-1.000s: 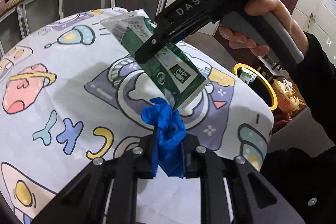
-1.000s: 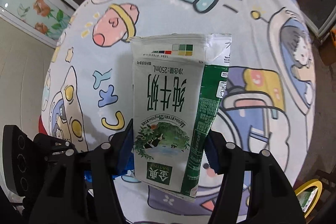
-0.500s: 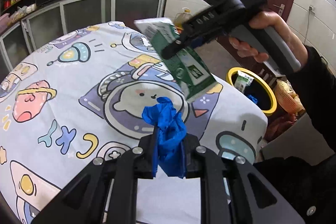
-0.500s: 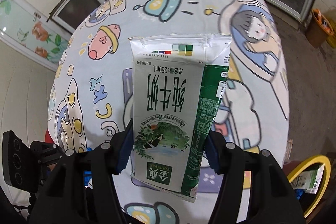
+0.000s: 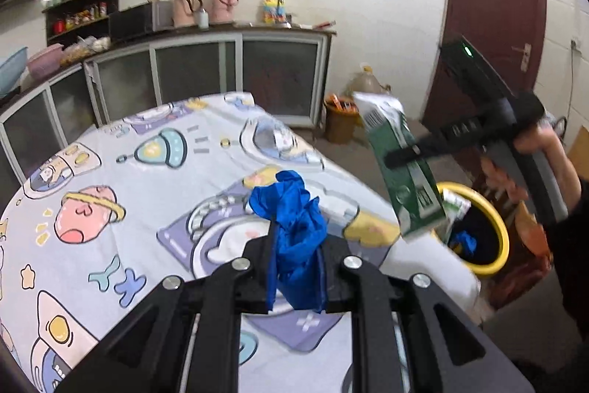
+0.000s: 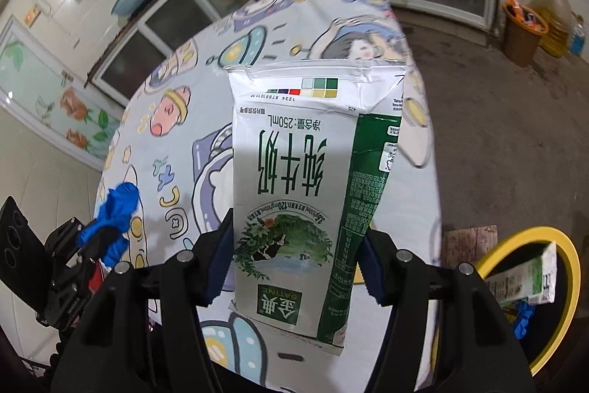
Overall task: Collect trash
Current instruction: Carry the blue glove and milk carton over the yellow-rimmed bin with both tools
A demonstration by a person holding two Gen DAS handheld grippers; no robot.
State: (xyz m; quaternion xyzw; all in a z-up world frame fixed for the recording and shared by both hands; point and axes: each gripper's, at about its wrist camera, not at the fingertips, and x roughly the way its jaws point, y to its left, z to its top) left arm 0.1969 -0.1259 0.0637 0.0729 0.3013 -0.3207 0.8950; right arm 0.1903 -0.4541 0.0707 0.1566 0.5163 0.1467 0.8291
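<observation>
My left gripper [image 5: 296, 267] is shut on a crumpled blue glove [image 5: 294, 231], held above the round table's cartoon-print cloth [image 5: 147, 179]. My right gripper [image 6: 296, 256] is shut on a flattened green and white milk carton [image 6: 309, 179], its pads pressing both long edges. In the left wrist view that milk carton [image 5: 401, 164] hangs past the table's right edge, above a yellow-rimmed trash bin [image 5: 497, 245] on the floor. The trash bin [image 6: 567, 267] holds another carton [image 6: 526, 279] and something blue. The blue glove [image 6: 114, 212] shows at the lower left of the right wrist view.
A person's hand [image 5: 541, 146] grips the right tool's handle. Low glass-door cabinets [image 5: 206, 76] stand behind the table. An orange-brown bucket [image 6: 522, 32] and an oil jug [image 6: 556, 13] sit on the floor by the cabinets. A dark red door [image 5: 493, 24] is at the right.
Both grippers have lifted and swung right, away from the table's middle. The carton has travelled from above the cloth to above the yellow bin; the glove stays clamped.
</observation>
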